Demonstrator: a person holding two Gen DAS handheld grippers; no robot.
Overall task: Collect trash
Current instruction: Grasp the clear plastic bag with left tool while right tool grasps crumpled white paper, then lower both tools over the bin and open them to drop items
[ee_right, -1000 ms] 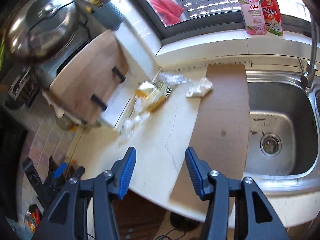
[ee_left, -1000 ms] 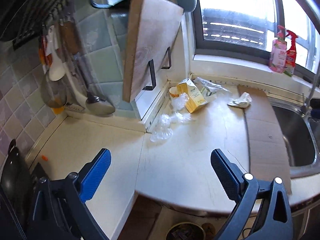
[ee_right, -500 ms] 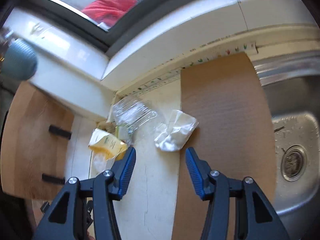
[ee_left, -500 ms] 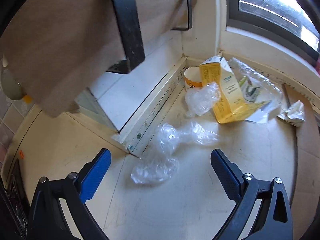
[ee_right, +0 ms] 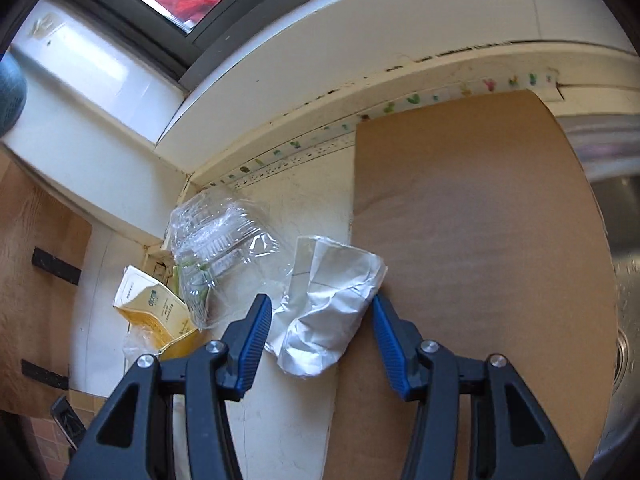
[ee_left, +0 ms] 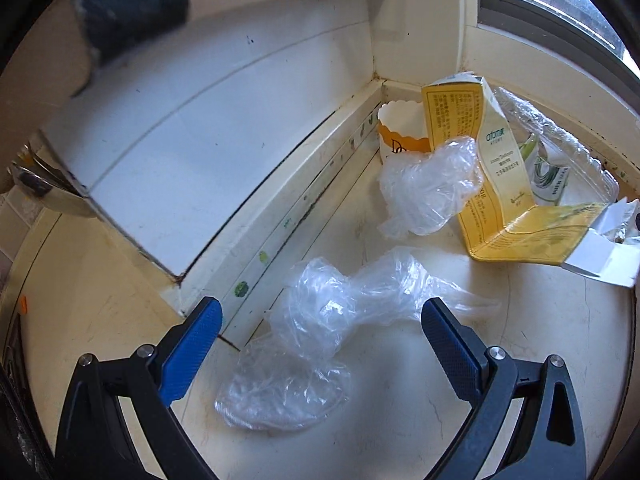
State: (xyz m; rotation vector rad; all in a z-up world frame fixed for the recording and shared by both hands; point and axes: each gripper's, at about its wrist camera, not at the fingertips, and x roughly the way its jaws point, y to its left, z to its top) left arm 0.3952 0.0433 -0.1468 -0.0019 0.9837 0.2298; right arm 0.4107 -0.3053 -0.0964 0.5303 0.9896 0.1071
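A crumpled plastic bag point(ee_left: 320, 332) lies on the countertop point(ee_left: 520, 360) between the left gripper's point(ee_left: 320, 320) spread fingers. Behind it sits a second plastic wad point(ee_left: 428, 188), leaning against a paper cup point(ee_left: 400, 132) and flattened carton point(ee_left: 492, 184) in the corner. The crumpled paper point(ee_right: 332, 304) lies between the right gripper's point(ee_right: 320, 316) fingers, apparently overlapping the cardboard sheet point(ee_right: 480, 240), right of a clear clamshell container point(ee_right: 216, 252).

Sunlit cream countertop point(ee_left: 540, 340) corner beneath a window point(ee_right: 132, 28), perhaps tiled.

Left gripper point(ee_left: 320, 320), jaws spread, is straddling a crumpled plastic bag point(ee_left: 316, 320) lying near the yellow carton point(ee_left: 492, 184).
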